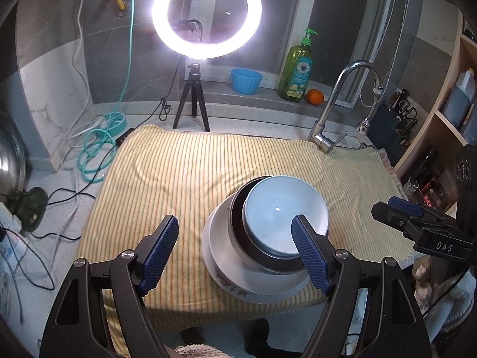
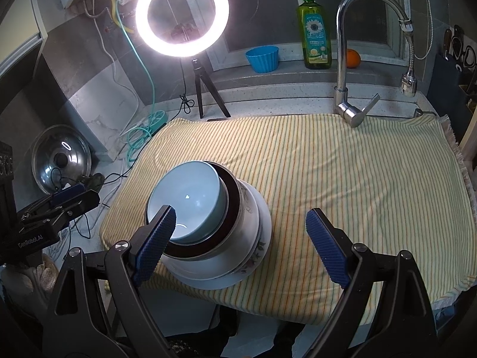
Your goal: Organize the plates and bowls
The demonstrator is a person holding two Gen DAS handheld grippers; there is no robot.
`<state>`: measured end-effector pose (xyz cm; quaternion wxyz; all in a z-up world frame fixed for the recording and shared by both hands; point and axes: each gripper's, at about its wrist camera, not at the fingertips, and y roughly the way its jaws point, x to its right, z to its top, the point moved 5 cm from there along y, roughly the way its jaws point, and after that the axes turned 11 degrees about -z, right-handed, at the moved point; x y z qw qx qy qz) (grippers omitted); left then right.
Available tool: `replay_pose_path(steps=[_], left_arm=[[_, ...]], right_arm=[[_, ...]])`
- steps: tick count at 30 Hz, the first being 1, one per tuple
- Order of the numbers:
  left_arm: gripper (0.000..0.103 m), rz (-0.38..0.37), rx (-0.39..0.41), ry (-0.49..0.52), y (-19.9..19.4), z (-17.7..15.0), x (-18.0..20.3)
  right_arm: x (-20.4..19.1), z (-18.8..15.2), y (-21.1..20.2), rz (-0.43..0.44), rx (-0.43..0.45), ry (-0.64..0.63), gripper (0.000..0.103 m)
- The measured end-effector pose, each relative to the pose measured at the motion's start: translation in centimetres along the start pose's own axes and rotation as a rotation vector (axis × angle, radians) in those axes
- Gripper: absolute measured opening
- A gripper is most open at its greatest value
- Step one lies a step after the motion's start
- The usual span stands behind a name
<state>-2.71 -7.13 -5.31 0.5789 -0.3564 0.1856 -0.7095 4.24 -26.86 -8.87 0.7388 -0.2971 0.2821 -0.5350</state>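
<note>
A pale blue bowl (image 1: 283, 208) (image 2: 187, 200) sits tilted on top of a stack: a dark-rimmed bowl (image 1: 238, 217) (image 2: 232, 205) under it, then white flowered plates (image 1: 220, 256) (image 2: 256, 244). The stack stands on the striped yellow cloth (image 1: 179, 173) (image 2: 342, 173) near its front edge. My left gripper (image 1: 235, 247) hovers open above the stack's left side, nothing between its blue pads. My right gripper (image 2: 241, 238) hangs open over the stack's right side, also holding nothing. Each gripper shows at the edge of the other's view: the right one (image 1: 399, 211), the left one (image 2: 74, 197).
A lit ring light on a tripod (image 1: 205, 15) (image 2: 182, 15) stands behind the cloth. A tap (image 1: 328, 137) (image 2: 342, 101) rises at the back right. On the sill are a blue cup (image 1: 246, 80), a green soap bottle (image 1: 298, 68) and an orange (image 1: 315, 97). Cables (image 1: 89, 146) and a pot lid (image 2: 61, 158) lie left.
</note>
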Motion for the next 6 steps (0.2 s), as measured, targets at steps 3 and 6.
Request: replay_pose_path(steps=[3,6], left_arm=[[0.078,-0.002,0.009,0.014,0.04,0.17,0.1],[0.078,0.002,0.025,0.031,0.0,0.38,0.33]], right_arm=[[0.07,0.02,0.17,-0.003,-0.003,-0.001,0.091],[0.12,0.02,0.21,-0.003,-0.004,0.002,0.091]])
